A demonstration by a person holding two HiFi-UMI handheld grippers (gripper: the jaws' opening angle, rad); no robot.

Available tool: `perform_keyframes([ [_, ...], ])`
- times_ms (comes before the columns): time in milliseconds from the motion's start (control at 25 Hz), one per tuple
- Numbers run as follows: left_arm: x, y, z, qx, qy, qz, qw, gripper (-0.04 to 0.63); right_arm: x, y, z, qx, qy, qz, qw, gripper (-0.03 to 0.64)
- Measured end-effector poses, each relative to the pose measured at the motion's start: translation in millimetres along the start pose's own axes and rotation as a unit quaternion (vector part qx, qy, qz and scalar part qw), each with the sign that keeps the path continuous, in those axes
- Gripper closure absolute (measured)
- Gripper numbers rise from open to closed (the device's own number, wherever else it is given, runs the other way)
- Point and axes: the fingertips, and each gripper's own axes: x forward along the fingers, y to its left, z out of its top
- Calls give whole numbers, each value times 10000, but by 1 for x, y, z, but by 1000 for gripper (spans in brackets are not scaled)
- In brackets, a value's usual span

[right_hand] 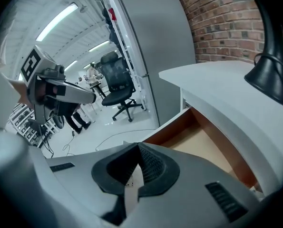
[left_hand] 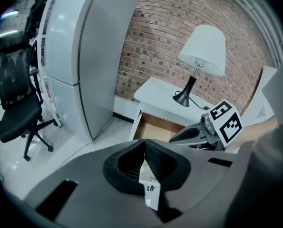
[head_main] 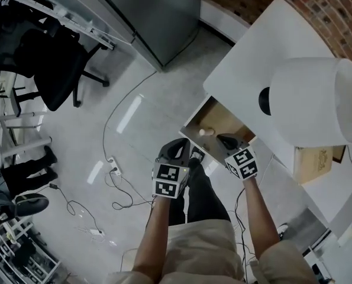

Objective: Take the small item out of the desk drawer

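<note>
Pale-wood drawer (head_main: 230,120) noted open, small item (head_main: 206,132) inside. Held left tool (head_main: 181,145) and right tool (head_main: 226,139) just before drawer, both pressed together.

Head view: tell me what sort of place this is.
Probably an office or lab workspace: a white desk with an open drawer, a black swivel chair, and a power strip on the floor.

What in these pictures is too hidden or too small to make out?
Small item: head view, too small to identify.
Drawer floor: left gripper view, behind left claw.
Drawer near end: right gripper view, behind right claw.
Desk beneath lampshade: head view, covered.
</note>
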Motion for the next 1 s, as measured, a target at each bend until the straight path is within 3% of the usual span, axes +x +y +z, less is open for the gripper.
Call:
perform_keyframes([
  [320, 23, 1, -30, 16, 182, -105, 9998, 578, 31, -11, -29, -209, 345, 111, 9991, 592],
  [600, 44, -3, -56, 2, 326, -153, 9994, 578, 49, -11, -50, -895, 763, 263, 9927, 592],
  [1000, 60, -15, -75, -94, 494, -372, 9980, 578, 79, -15, -80, -1102, 1171, 611, 9851, 592],
])
